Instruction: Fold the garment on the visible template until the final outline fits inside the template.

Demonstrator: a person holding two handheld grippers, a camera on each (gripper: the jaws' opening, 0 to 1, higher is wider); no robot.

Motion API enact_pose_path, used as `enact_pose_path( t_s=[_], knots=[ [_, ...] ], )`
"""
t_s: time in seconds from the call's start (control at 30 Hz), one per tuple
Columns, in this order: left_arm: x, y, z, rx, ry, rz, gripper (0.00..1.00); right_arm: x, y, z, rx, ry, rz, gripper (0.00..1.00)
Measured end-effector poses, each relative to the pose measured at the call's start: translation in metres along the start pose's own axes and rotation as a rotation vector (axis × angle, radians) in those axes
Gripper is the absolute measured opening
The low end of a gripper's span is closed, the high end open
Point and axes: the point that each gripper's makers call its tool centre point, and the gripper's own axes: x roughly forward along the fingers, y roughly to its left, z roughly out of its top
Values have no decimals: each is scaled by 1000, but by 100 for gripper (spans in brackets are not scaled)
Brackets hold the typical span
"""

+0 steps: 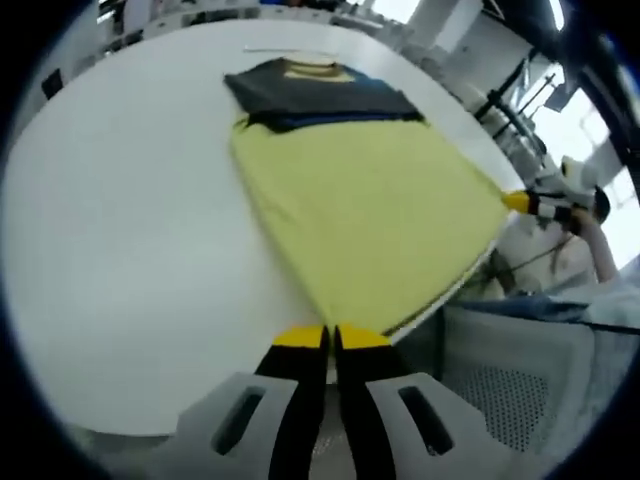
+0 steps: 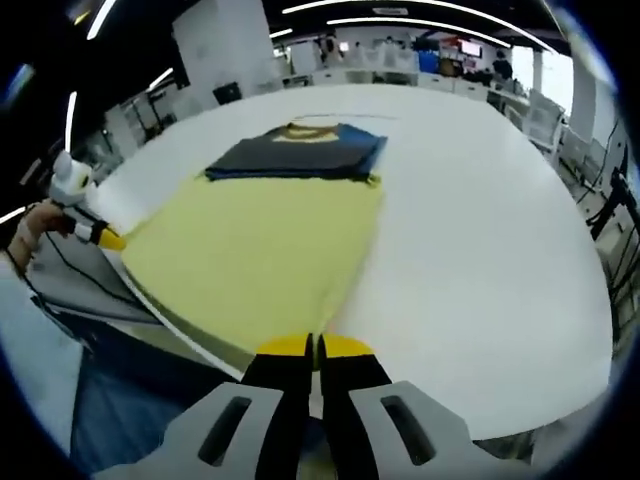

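Large open-plan lab or workshop hall: long ceiling strip lights (image 2: 400,20), rows of workbenches with monitors (image 2: 440,62) at the back, big white table (image 2: 480,260), white structural pillar (image 2: 220,45).

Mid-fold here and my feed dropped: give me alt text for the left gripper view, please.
The left gripper, jaws closed, pinches a near corner of the yellow garment at the edge of the white table. The garment lies spread flat, its far end dark navy with a yellow collar. The right gripper holds the other near corner at the right.
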Motion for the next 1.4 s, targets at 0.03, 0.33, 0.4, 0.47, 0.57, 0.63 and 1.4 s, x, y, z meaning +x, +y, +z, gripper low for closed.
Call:
enact_pose_path(
  t_s=[0.03, 0.33, 0.4, 0.47, 0.57, 0.63, 1.4],
  knots=[
    [-3, -2, 2, 0, -5, -2, 0, -4, 0, 1, -17, 10, 0, 3],
    [-27, -13, 3, 65, 34, 9, 0, -33, 11, 17, -73, 17, 35, 3],
    [-32, -17, 3, 78, 38, 4, 0, -38, 14, 17, -87, 29, 40, 3],
    [-38, -21, 1, 94, 50, -7, 0, -45, 17, 13, -115, 63, 37, 3],
    [-47, -28, 2, 102, 46, -29, 0, -52, 20, 14, -172, 79, 19, 3],
    [-50, -29, 3, 109, 52, -31, 0, -57, 21, 19, -185, 63, 5, 3],
    [-101, -52, -14, 261, 158, -9, 0, -115, 58, 14, -425, 195, 136, 3]
  ],
)
